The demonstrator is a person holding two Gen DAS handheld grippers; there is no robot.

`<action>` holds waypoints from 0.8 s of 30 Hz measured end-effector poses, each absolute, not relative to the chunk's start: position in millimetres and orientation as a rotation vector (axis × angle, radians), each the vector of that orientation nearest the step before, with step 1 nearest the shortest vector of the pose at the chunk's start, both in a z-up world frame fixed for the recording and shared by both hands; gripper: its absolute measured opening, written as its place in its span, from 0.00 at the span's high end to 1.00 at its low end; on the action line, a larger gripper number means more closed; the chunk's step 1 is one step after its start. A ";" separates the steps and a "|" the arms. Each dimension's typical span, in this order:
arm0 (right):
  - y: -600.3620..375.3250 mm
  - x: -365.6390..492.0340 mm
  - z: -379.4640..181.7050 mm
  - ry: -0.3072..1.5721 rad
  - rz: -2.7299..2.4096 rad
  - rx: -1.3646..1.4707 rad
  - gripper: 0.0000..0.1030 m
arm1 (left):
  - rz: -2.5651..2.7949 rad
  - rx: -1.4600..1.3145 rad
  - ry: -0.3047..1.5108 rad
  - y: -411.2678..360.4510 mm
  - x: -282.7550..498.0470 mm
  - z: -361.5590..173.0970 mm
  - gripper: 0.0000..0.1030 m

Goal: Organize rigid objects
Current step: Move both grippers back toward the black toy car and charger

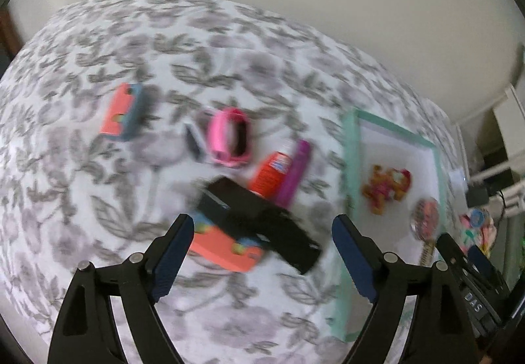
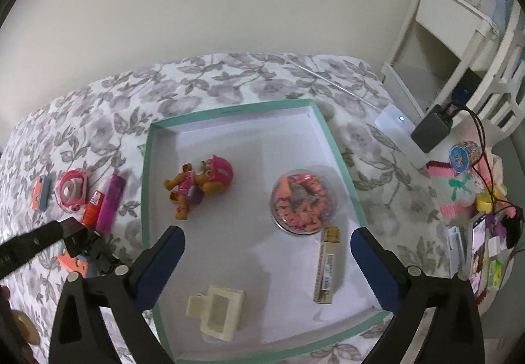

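Background: floral bedspread (image 2: 249,75), plain cream wall (image 2: 197,3). White shelf unit (image 2: 459,35) at right; dark charger (image 2: 430,131), black cables (image 2: 482,137).

Your bedsheet (image 2: 229,75) is white with a grey leaf-and-flower print. Your tray (image 2: 229,109) has a mint-green rim and a white floor. In it: toy figure (image 2: 197,183) with pink helmet and orange-brown limbs, clear round case (image 2: 303,200) filled with pink and orange, cream plastic piece (image 2: 216,308), beige stick (image 2: 326,265). On the sheet: pink ring (image 1: 229,137), purple tube (image 1: 295,172), orange-red bottle (image 1: 272,172), coral-and-blue block (image 1: 121,111), black box (image 1: 259,219). Both grippers are black with blue pads (image 1: 174,255).
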State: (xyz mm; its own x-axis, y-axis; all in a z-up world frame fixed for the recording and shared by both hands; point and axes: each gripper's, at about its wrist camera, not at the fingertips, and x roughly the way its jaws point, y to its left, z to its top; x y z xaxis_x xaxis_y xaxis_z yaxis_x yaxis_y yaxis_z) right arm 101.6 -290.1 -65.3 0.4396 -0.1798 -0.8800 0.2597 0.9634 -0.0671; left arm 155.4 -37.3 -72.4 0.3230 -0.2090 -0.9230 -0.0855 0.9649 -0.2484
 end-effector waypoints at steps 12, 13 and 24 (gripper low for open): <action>-241.2 114.3 -74.0 1.076 -0.171 0.012 0.00 | 0.068 -0.340 1.158 31.3 156.8 -72.8 0.01; -234.6 115.6 -75.5 1.078 -0.155 -0.002 0.00 | 0.081 -0.346 1.149 37.2 156.4 -72.2 0.01; -153.7 128.2 -103.2 1.100 0.033 -0.121 0.00 | 0.141 -0.374 1.197 63.6 158.1 -87.5 0.01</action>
State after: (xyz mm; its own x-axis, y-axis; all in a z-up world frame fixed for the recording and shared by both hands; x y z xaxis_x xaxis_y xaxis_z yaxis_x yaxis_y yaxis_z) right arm 128.2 -153.7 -103.2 0.4536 -0.0332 -0.8906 -0.0868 0.9929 -0.0812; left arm 158.1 63.6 -87.5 0.3654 -0.0888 -0.9266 -0.3024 0.9301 -0.2084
